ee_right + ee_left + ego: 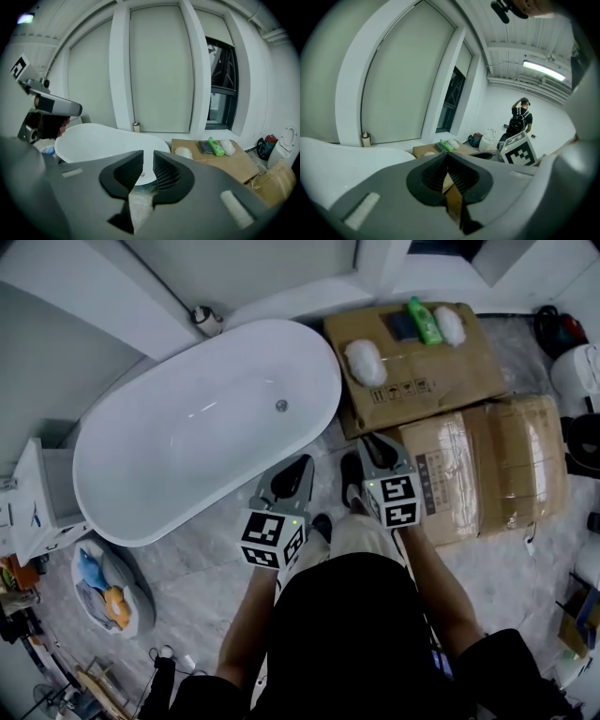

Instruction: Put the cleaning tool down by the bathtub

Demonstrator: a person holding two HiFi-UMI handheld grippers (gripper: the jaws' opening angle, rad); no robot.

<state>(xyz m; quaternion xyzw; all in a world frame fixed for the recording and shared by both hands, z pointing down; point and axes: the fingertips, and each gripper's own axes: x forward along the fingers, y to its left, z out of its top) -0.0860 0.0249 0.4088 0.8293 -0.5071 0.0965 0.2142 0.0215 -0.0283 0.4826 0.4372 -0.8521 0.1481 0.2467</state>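
Observation:
The white bathtub (333, 395) fills the middle left of the head view. On a flat cardboard box (469, 371) beside it lie two white fluffy pads (365, 360), a green bottle (425, 321) and a dark cloth (403, 326). My left gripper (302, 463) is held close to my body, pointing at the tub's near end, its jaws shut and empty (448, 157). My right gripper (367, 439) points at the gap between tub and boxes. A narrow slit shows between its jaws (148, 154), with nothing in it.
A plastic-wrapped carton (497, 474) lies right of my hands. A basin (141, 601) with blue and orange items sits on the floor at lower left, beside a white cabinet (37, 502). A small bottle (206, 320) stands on the sill. A person (520, 119) stands far off.

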